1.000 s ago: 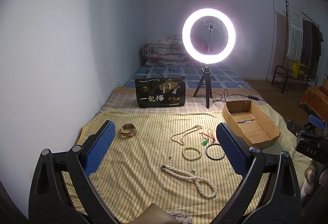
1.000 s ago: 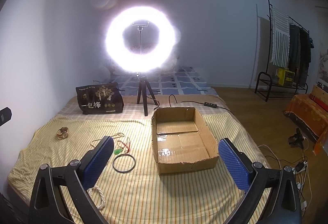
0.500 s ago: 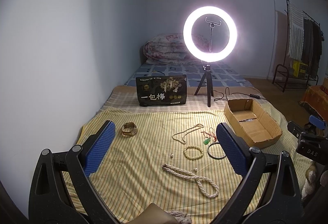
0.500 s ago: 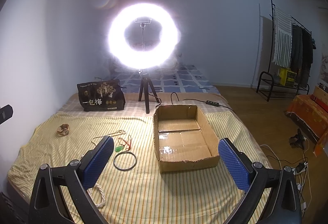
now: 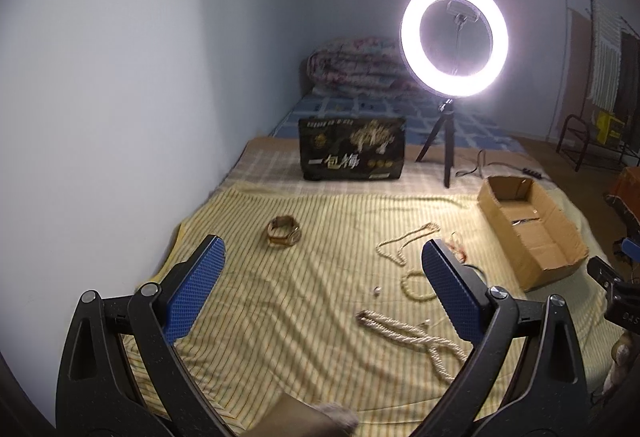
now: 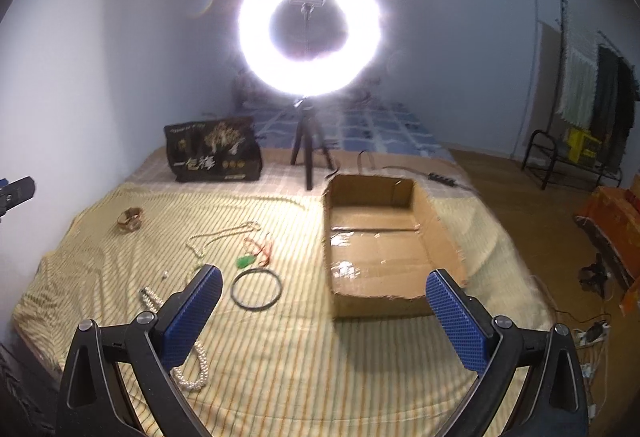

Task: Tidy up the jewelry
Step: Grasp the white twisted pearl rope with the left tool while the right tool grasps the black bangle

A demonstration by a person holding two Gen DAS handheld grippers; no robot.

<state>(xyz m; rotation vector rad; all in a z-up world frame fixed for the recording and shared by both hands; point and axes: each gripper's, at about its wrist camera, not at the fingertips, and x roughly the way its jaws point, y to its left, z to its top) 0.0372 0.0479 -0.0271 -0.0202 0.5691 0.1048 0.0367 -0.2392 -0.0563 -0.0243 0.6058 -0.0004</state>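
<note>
Left wrist view, lower frame: the left gripper [image 5: 322, 283] stands with its blue-padded jaws wide apart and nothing between them, above the yellow striped bedspread [image 5: 280, 301]. Right wrist view, lower frame: the right gripper [image 6: 320, 307] is likewise spread wide and empty. Just beyond the left gripper, lower right of centre, lies a long pearl necklace [image 5: 416, 337]; a beaded bracelet [image 5: 416, 285] sits beside the right pad, a thin bead chain [image 5: 400, 243] lies above it, and a small loose piece [image 5: 377, 291], too small to identify, lies to its left. In the right wrist view a black ring bangle [image 6: 256, 290] lies left of centre, with a green pendant on red cord [image 6: 252, 257] just above it. A gold watch [image 5: 284, 232] rests apart, toward the left of the bedspread. An open cardboard box [image 6: 436, 233] occupies the centre right; its contents are unclear. Farther back stand a black printed bag [image 5: 352, 153] and a lit ring light on a tripod [image 5: 454, 37]; a folded quilt [image 5: 352, 69] lies against the wall.
</note>
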